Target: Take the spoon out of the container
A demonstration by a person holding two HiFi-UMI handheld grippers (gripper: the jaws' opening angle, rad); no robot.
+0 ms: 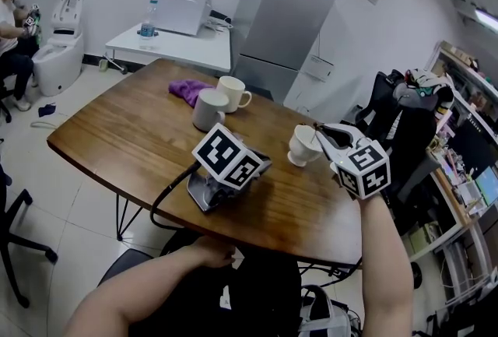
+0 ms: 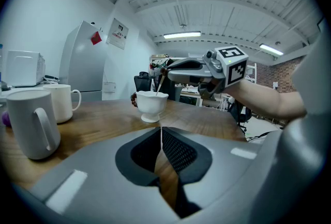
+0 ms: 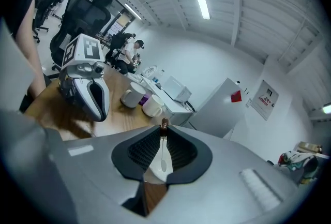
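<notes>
A white fluted cup [image 1: 303,145] stands on the wooden table [image 1: 124,133] near its right edge. A thin spoon [image 2: 159,83] leans out of the cup [image 2: 151,104], its lower end still below the rim. My right gripper [image 1: 320,131] hangs just above the cup, shut on the spoon's brown-tipped handle [image 3: 164,125]. In the left gripper view the right gripper [image 2: 168,70] reaches in from the right over the cup. My left gripper [image 1: 265,163] rests on the table left of the cup, pointing at it; its jaws [image 2: 161,135] are shut with nothing held.
Two plain mugs [image 1: 208,110] [image 1: 232,93] and a purple cloth [image 1: 189,89] sit at the table's far side, left of the cup. A fridge [image 1: 284,16], a side table with a microwave [image 1: 183,11] and office chairs [image 1: 401,121] surround the table.
</notes>
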